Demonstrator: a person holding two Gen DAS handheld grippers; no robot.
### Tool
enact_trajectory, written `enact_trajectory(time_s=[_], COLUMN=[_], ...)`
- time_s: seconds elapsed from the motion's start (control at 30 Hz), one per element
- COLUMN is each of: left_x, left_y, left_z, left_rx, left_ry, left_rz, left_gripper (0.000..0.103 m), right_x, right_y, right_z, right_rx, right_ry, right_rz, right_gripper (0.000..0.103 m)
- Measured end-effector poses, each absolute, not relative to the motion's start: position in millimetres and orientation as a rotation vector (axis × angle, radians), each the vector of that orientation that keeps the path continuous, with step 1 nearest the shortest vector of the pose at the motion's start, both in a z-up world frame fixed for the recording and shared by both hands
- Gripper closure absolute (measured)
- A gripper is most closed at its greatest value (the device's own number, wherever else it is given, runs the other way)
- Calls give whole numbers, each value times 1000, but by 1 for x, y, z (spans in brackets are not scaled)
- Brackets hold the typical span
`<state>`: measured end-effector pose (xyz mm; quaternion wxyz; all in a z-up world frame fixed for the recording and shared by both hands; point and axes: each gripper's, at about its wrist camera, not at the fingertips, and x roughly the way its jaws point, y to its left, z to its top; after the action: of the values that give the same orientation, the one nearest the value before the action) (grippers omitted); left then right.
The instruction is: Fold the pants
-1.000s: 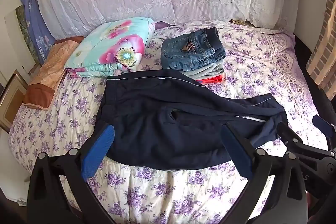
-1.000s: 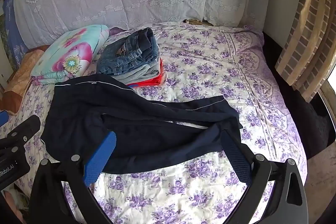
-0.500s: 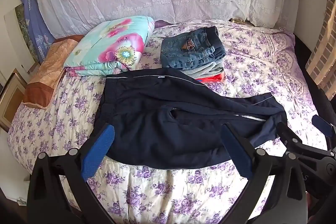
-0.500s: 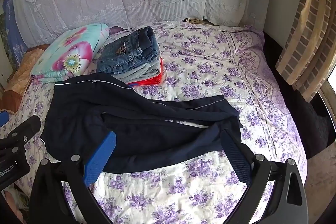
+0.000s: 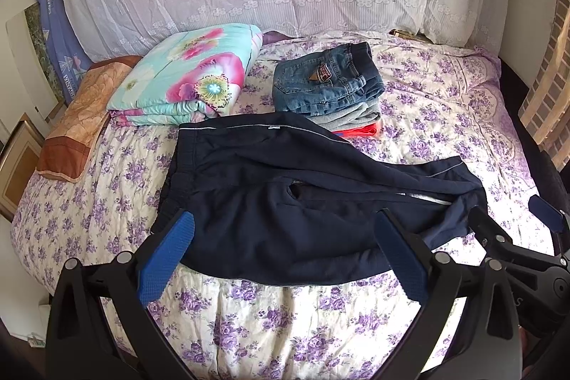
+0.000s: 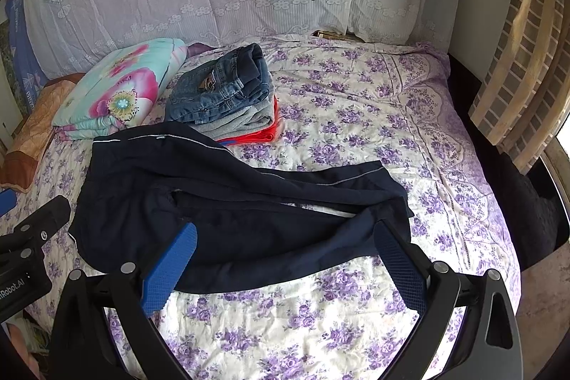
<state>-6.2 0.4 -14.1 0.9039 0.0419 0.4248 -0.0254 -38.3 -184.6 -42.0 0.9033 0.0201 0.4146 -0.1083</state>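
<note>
From the left wrist view, the left gripper (image 5: 283, 250) has its blue-padded fingers spread wide with nothing between them, poised over the near edge of the navy pants (image 5: 285, 198). The pants lie flat but rumpled on the purple-flowered bedspread (image 5: 285, 319), waistband to the left and legs running right. Compared with a second ago the view sits a touch farther back, with the pants unmoved. Beyond them lie a folded floral quilt (image 5: 192, 77) and a stack of folded clothes (image 5: 327, 84) topped by jeans; their patch is too small to read. At the far right the right gripper (image 5: 513, 223) enters.

From the right wrist view, the right gripper (image 6: 285, 253) is equally wide open and holding nothing, over the pants (image 6: 228, 219) near the leg ends. Little has changed here. The left gripper's body (image 6: 25, 259) at the left edge carries partial lettering reading "Robot.AI".
</note>
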Motion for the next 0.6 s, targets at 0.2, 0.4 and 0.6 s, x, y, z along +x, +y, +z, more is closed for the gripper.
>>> enact_trajectory(time_s=[0.2, 0.4, 0.6], left_x=[-6, -6, -5], left_y=[1, 1, 1], left_z=[-14, -14, -16], left_rx=[87, 86, 85], left_ry=[879, 881, 883], left_rz=[-54, -54, -53], left_gripper=[5, 5, 5], right_x=[-38, -38, -35], right_y=[-185, -184, -184], right_z=[-42, -42, -44], right_rx=[40, 37, 38], right_ry=[857, 858, 863], right_rz=[-225, -225, -223], right_gripper=[4, 4, 4])
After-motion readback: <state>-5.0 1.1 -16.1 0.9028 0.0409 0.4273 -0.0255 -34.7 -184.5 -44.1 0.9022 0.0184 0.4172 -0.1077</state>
